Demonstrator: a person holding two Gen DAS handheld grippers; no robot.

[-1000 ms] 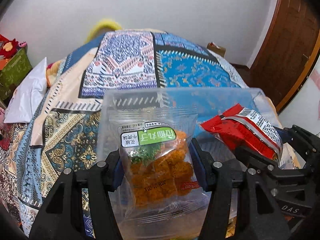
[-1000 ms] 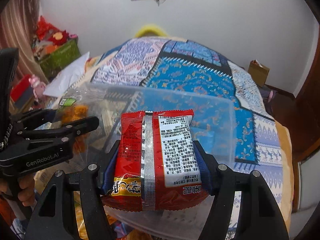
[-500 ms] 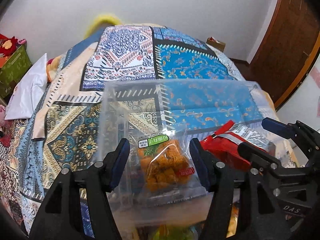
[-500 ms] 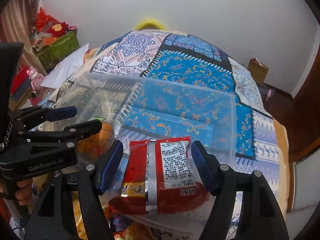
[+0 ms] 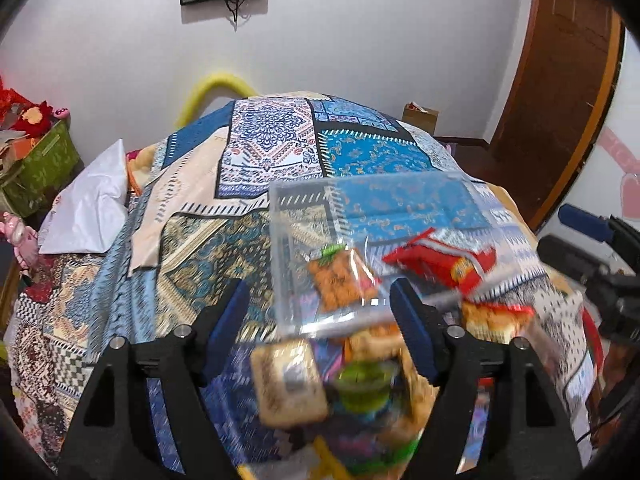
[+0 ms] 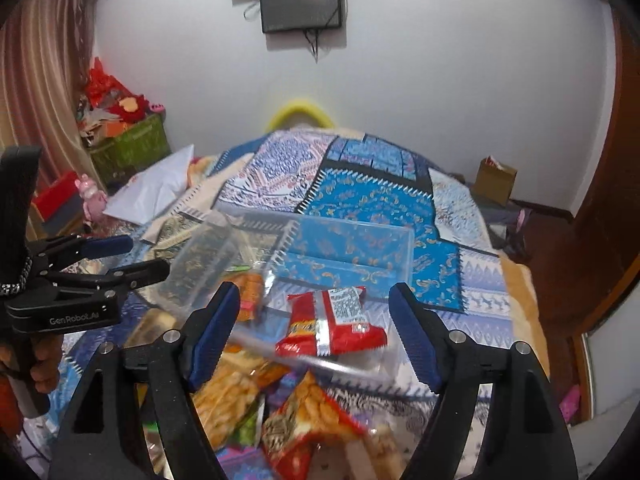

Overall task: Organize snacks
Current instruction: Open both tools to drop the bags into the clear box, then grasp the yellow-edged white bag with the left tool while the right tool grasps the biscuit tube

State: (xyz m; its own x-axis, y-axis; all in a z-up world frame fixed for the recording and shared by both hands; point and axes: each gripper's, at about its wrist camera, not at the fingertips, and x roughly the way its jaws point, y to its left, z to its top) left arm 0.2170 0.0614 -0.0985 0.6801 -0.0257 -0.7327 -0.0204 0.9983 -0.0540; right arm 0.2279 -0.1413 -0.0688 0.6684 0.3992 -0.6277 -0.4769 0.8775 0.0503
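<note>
A clear plastic box (image 5: 400, 196) (image 6: 352, 236) stands on the patterned bedspread. Inside it lie a clear bag of orange snack balls (image 5: 340, 278) (image 6: 250, 294) and a red foil packet (image 5: 444, 258) (image 6: 330, 322). My left gripper (image 5: 320, 316) hovers above and in front of the box, its jaws opening and nothing between the pads. My right gripper (image 6: 314, 324) likewise hangs back from the box, jaws opening and holding nothing; the red packet lies beyond its fingers. Each gripper shows in the other's view: the right one (image 5: 584, 240), the left one (image 6: 108, 260).
Several loose snack packs lie in front of the box: a beige biscuit pack (image 5: 290, 384), a green jelly cup (image 5: 364, 388), orange chip bags (image 6: 228, 400) (image 6: 308, 420). A white pillow (image 5: 86, 204), a green crate (image 6: 128, 148) and a cardboard box (image 6: 494, 178) flank the bed.
Both grippers let go of their packs, which dropped into the clear box. Both then pulled back and rose with jaws spreading wider, bringing the loose snack pile into view.
</note>
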